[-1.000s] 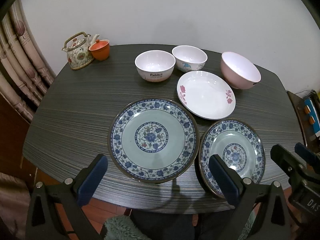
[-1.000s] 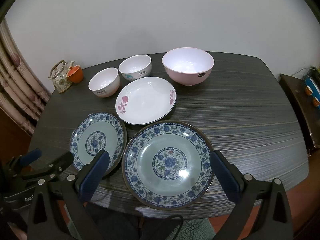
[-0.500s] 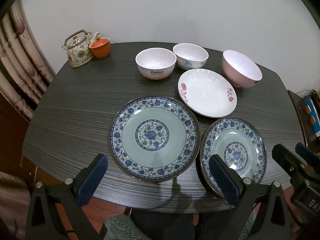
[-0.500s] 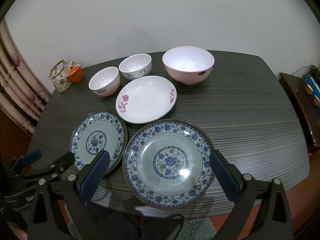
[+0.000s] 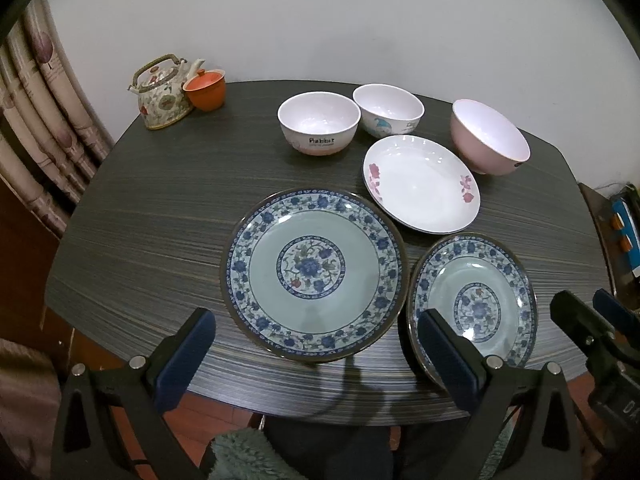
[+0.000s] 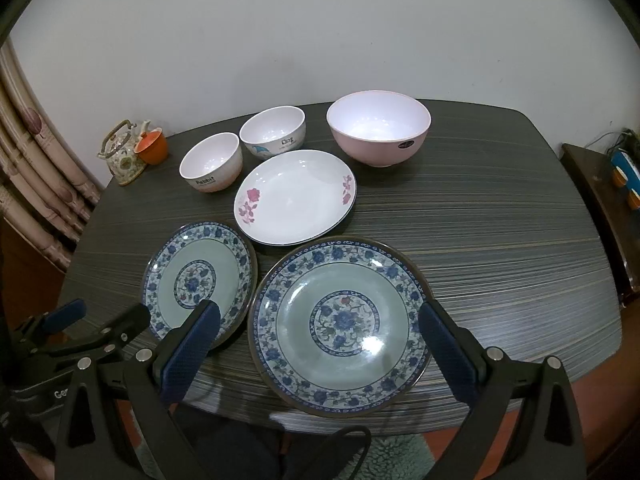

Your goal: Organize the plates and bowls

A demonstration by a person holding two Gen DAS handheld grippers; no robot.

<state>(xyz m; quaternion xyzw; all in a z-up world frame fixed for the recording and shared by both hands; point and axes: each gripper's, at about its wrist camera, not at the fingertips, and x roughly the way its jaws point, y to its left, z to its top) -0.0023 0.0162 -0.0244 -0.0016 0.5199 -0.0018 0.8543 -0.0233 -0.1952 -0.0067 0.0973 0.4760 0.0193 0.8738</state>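
**Both jaws wide apart over the near edge, holding nothing**

Jaws of the left gripper [image 5: 316, 354] stand wide open and hold nothing, above the near rim of a blue-patterned plate [image 5: 314, 276] that lies flat near the front of the dark striped worktop [image 5: 152, 216]. The right gripper [image 6: 320, 348] is likewise spread wide and empty, framing the other blue-patterned plate [image 6: 338, 320] without touching it. In the left view that right-hand plate is partly covered by a finger, and the right gripper itself is cut off at the frame edge.

Behind the two plates lies a white plate with pink flowers [image 6: 294, 196]; its near rim sits just beside theirs. Along the back stand a white bowl lettered "Rabbit" [image 5: 319, 128], a second white bowl [image 5: 388, 110] whose print is hard to read, and a pink bowl [image 6: 378, 128] with a small dark label too small to make out. A floral teapot [image 5: 162, 94] and an orange cup [image 5: 205, 89] touch at the far left corner.

Bare worktop runs wide to the right of the plates and to the left of them. Both blue plates reach close to the front edge.
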